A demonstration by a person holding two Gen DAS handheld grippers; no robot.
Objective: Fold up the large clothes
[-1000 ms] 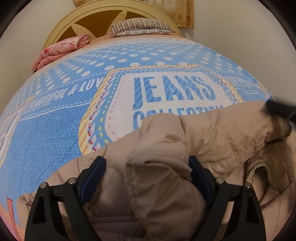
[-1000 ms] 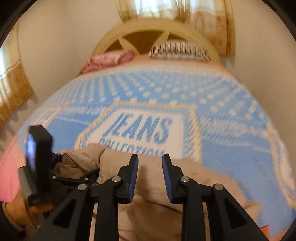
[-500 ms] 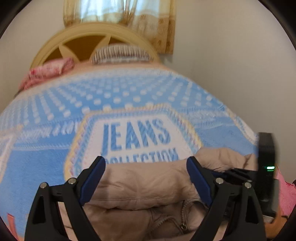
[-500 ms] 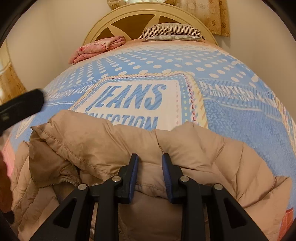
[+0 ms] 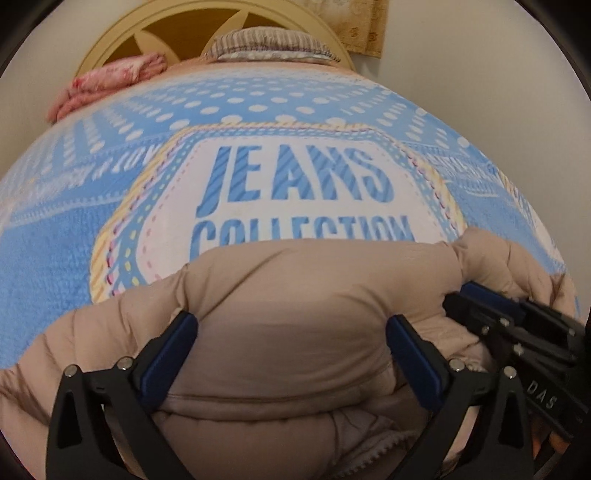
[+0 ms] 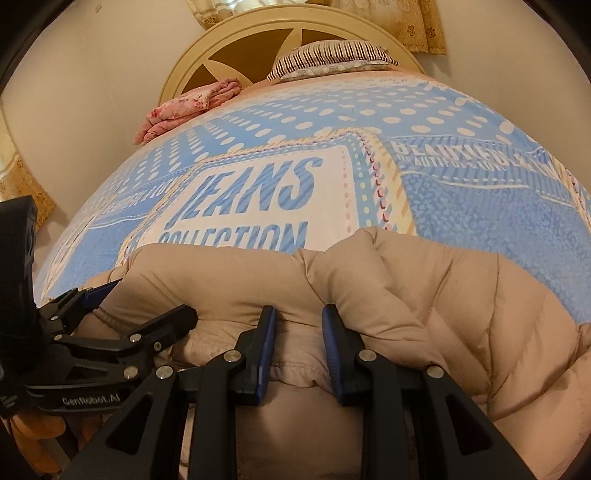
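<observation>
Beige jacket (image 5: 295, 332) bunched on bed (image 5: 55, 266) at 6 o'clock. Left gripper (image 5: 291, 326) fingers opening wide, jacket between. Right gripper (image 6: 298, 321) fingers narrow, jacket fold pinched.

blue bedspread (image 5: 55, 266), striped pillow (image 5: 269, 42), pink folded cloth (image 5: 110, 83), cream headboard (image 5: 122, 33).

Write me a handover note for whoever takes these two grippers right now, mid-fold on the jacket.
Left gripper: jaws opening, now wide, straddling the beige quilted puffer jacket without pinching it.
Right gripper: jaws narrow, closed on a fold of the jacket near its hem edge.
The jacket lies bunched at the near end of the bed, on the blue dotted bedspread printed JEANS COLLECTION. The pink folded blanket and striped pillow sit by the headboard, out of the way.
Done: jacket laid down and partly doubled over.
Left: release the right grip, flatten, finish the folds; sleeves are not clearly visible.
</observation>
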